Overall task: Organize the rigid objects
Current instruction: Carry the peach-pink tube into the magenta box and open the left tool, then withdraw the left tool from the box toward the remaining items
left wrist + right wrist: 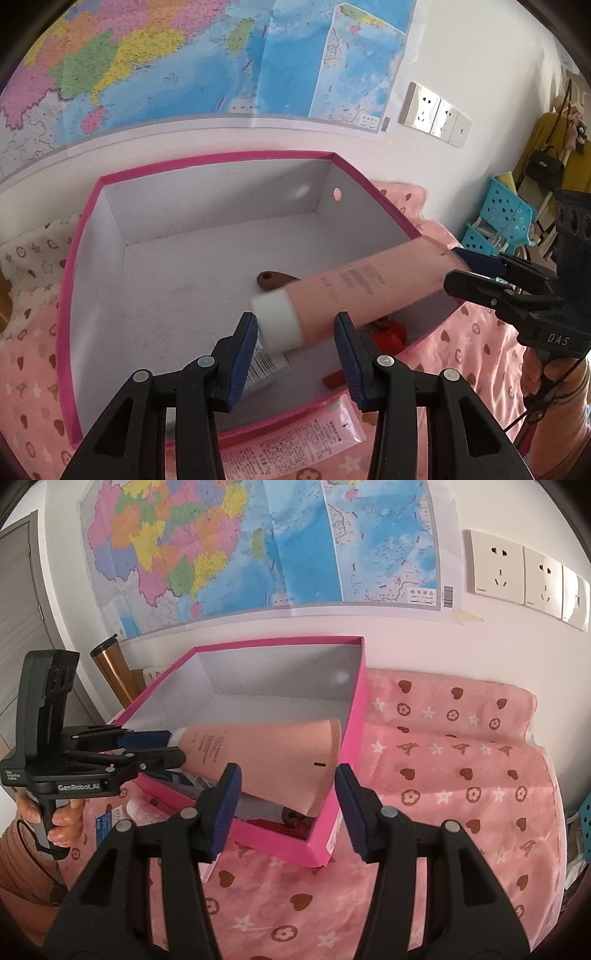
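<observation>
A large peach-pink tube [369,288] with a white cap [277,317] hangs across the near right corner of the pink box [207,162]. My left gripper [295,321] is shut on its cap end, and the tube lies slantwise between the pads. My right gripper [284,771] is shut on the tube's wide flat end [295,760]. In the left wrist view the right gripper [458,266] clamps that end just outside the box's right wall. In the right wrist view the left gripper [173,746] clasps the cap over the pink box [343,738].
Inside the box lie a brown piece [273,280], a red object [388,332] and a small white tube [266,365]. A pink flat tube [295,443] lies on the pink blanket in front. A copper tumbler [110,668] stands behind, and blue baskets [506,210] stand to the right.
</observation>
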{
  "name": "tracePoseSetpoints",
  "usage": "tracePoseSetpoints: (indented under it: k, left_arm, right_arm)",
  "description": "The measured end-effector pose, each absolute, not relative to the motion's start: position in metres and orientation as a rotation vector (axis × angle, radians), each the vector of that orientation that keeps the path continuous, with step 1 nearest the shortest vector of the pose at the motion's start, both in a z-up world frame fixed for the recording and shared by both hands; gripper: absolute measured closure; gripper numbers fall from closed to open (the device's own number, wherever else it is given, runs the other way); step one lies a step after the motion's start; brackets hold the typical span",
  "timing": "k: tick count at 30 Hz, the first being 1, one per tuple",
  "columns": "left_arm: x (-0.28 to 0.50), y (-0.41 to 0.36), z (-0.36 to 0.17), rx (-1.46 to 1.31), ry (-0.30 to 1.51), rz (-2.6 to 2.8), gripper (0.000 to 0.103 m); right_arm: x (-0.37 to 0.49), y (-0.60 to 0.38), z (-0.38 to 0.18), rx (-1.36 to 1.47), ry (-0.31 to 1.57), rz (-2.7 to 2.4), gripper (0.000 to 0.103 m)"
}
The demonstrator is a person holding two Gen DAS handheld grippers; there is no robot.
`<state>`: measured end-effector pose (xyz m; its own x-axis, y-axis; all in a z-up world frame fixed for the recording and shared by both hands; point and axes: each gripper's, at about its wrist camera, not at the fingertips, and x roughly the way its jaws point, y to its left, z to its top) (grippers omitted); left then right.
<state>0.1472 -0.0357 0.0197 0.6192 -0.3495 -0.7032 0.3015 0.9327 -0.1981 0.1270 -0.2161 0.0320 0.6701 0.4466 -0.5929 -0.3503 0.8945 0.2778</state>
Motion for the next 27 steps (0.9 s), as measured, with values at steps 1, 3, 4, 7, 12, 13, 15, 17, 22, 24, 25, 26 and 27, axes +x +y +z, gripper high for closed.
tracePoseSetpoints:
  k: [1,3,4,7,12,13,15,17,22,24,25,26,27]
  left_arm:
    - [0.148,-0.036,0.02,-0.062,0.824,-0.378,0.06]
    - [0.147,-0.04,0.02,-0.045,0.821,-0.375,0.06]
    - [0.148,-0.041,0.02,-0.04,0.821,-0.377,0.06]
    - [0.146,-0.042,0.02,-0.035,0.817,-0.387,0.06]
    - [0.136,-0.039,0.023,-0.027,0.791,-0.386,0.06]
    - [0.132,-0.037,0.024,-0.025,0.781,-0.379,0.06]
    - [0.124,-0.034,0.029,-0.024,0.756,-0.381,0.057]
    - [0.113,-0.03,0.035,-0.021,0.726,-0.376,0.056]
    - [0.08,-0.014,0.047,-0.032,0.651,-0.365,0.05]
    - [0.068,-0.006,0.047,-0.043,0.637,-0.355,0.049]
    - [0.064,-0.003,0.047,-0.045,0.634,-0.351,0.049]
    - [0.058,0.001,0.045,-0.048,0.633,-0.343,0.048]
    - [0.055,0.003,0.044,-0.05,0.635,-0.338,0.048]
  right_arm:
    - [0.127,-0.216,0.032,0.147,0.705,0.457,0.048]
    - [0.127,-0.214,0.033,0.142,0.699,0.453,0.048]
    - [0.127,-0.213,0.033,0.137,0.695,0.447,0.048]
    - [0.124,-0.212,0.035,0.14,0.687,0.456,0.048]
    - [0.117,-0.213,0.034,0.147,0.687,0.459,0.048]
    - [0.115,-0.213,0.034,0.15,0.686,0.461,0.048]
    - [0.11,-0.213,0.034,0.161,0.682,0.468,0.048]
    - [0.104,-0.214,0.034,0.177,0.674,0.481,0.048]
    - [0.084,-0.211,0.035,0.211,0.652,0.543,0.048]
    - [0.075,-0.207,0.033,0.222,0.649,0.574,0.048]
    - [0.072,-0.205,0.032,0.226,0.652,0.587,0.048]
    - [0.068,-0.202,0.029,0.231,0.659,0.6,0.048]
    - [0.066,-0.198,0.026,0.232,0.668,0.611,0.048]
